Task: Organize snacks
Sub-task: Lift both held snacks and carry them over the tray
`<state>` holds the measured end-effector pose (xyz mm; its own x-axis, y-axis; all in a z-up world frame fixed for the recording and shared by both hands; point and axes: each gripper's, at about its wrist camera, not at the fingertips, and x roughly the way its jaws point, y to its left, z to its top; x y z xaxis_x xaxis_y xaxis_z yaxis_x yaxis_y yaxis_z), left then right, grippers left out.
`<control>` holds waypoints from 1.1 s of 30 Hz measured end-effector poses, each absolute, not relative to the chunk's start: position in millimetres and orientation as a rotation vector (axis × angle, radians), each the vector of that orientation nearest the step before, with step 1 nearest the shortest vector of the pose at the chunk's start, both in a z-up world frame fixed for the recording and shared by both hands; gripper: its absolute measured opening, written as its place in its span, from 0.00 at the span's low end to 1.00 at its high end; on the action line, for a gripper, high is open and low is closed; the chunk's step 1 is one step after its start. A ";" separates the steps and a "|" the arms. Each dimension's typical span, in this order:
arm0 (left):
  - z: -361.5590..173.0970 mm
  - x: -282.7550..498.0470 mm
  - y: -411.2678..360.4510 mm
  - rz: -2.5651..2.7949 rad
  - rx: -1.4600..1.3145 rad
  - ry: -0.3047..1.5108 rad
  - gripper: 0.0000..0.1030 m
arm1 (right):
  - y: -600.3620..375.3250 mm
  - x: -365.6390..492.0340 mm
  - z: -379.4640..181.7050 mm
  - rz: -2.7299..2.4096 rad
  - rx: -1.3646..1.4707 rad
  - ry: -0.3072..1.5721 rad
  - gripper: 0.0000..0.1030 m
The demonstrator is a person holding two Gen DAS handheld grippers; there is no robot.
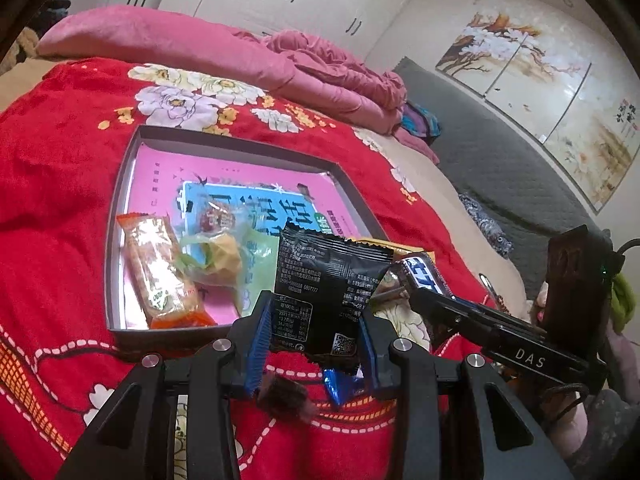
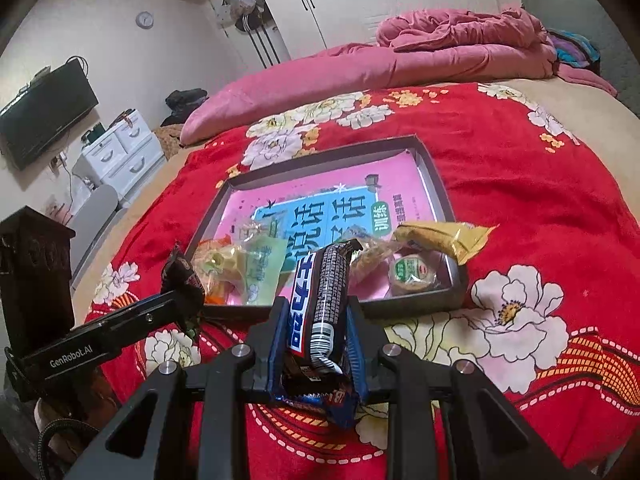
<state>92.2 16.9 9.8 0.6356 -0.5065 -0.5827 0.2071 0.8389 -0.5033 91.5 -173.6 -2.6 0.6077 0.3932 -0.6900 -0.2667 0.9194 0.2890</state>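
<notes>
My left gripper (image 1: 312, 320) is shut on a black snack packet (image 1: 328, 280) and holds it above the near edge of a shallow grey box (image 1: 120, 184). My right gripper (image 2: 318, 332) is shut on a blue-and-white snack bar (image 2: 320, 300) at the box's near edge (image 2: 448, 200). In the box lie an orange wafer pack (image 1: 160, 276), a green-wrapped pastry (image 1: 220, 256), a yellow packet (image 2: 444, 240) and a round pastry (image 2: 412, 274) on a pink book. The right gripper shows at the right of the left view (image 1: 424, 280); the left one at the left of the right view (image 2: 182, 284).
The box lies on a red floral blanket (image 1: 60, 152) on a bed. A pink quilt (image 1: 200, 48) lies folded along the far side. A grey headboard (image 1: 480, 152) stands at the right. A loose blue wrapper (image 1: 336, 384) and a brown snack (image 1: 284, 396) lie under the left gripper.
</notes>
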 end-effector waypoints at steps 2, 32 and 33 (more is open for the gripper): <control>11.1 93.8 16.6 -0.419 -0.414 0.775 0.38 | -175.3 92.6 -0.3 0.384 0.170 0.828 0.27; 8.0 117.1 17.9 -0.361 -0.352 0.726 0.38 | -187.3 118.4 17.3 0.341 0.201 0.753 0.27; 7.5 117.8 17.3 -0.363 -0.351 0.726 0.38 | -187.3 119.6 16.9 0.342 0.204 0.753 0.27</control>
